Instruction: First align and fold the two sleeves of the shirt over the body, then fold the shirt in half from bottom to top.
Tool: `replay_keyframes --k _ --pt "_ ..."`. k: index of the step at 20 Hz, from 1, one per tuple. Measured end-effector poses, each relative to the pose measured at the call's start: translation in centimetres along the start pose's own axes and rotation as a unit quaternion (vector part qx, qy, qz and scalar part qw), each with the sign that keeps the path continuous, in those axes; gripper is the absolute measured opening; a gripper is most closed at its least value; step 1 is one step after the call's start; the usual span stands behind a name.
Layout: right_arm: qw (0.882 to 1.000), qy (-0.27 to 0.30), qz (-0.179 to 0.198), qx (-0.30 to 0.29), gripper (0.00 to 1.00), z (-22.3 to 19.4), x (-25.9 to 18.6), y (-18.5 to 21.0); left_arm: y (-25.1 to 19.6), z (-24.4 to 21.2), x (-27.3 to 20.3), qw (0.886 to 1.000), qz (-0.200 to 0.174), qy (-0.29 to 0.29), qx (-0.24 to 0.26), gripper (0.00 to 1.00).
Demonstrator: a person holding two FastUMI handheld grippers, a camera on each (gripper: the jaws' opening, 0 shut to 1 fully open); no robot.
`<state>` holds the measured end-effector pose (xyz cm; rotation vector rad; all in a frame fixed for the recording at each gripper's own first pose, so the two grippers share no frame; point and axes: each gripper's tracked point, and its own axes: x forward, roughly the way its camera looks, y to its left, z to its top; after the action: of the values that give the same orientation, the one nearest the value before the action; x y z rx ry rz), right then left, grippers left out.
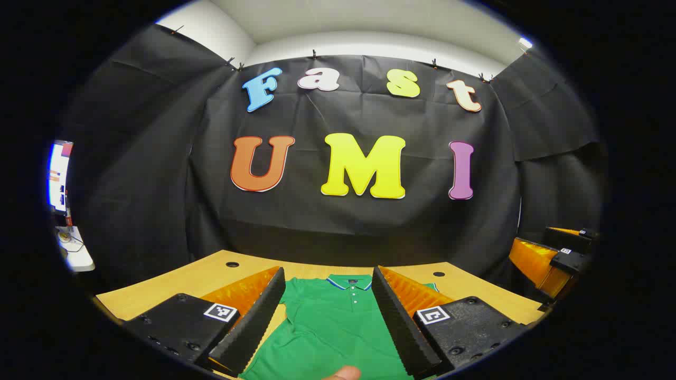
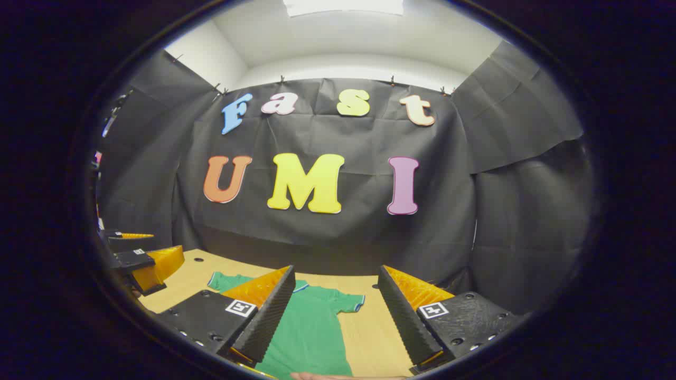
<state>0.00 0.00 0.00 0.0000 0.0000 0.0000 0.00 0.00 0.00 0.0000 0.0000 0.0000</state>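
A green polo shirt (image 1: 332, 327) lies flat on the wooden table (image 1: 200, 279), collar away from me, sleeves spread out. My left gripper (image 1: 328, 322) hovers above the shirt's chest, open, with nothing between its fingers. In the right gripper view the same shirt (image 2: 311, 330) lies left of centre, its right sleeve (image 2: 346, 302) reaching toward the gap between my fingers. My right gripper (image 2: 335, 322) is open above the table beside that sleeve. The right gripper (image 1: 560, 258) shows at the far right of the left gripper view, and the left gripper (image 2: 140, 258) at the far left of the right gripper view.
The wooden table (image 2: 369, 338) has small round holes (image 1: 232, 264) near its back corners. Black cloth walls close the booth behind and on both sides. A fingertip (image 1: 343, 373) shows at the bottom edge of the left gripper view.
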Motion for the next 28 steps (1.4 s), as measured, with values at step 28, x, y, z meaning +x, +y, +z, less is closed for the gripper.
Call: replay_keyframes --k 28 --pt "0.997 0.058 -0.042 -0.001 0.95 -3.9 13.9 -5.7 0.3 -4.7 3.6 0.999 0.006 0.042 0.014 1.00"
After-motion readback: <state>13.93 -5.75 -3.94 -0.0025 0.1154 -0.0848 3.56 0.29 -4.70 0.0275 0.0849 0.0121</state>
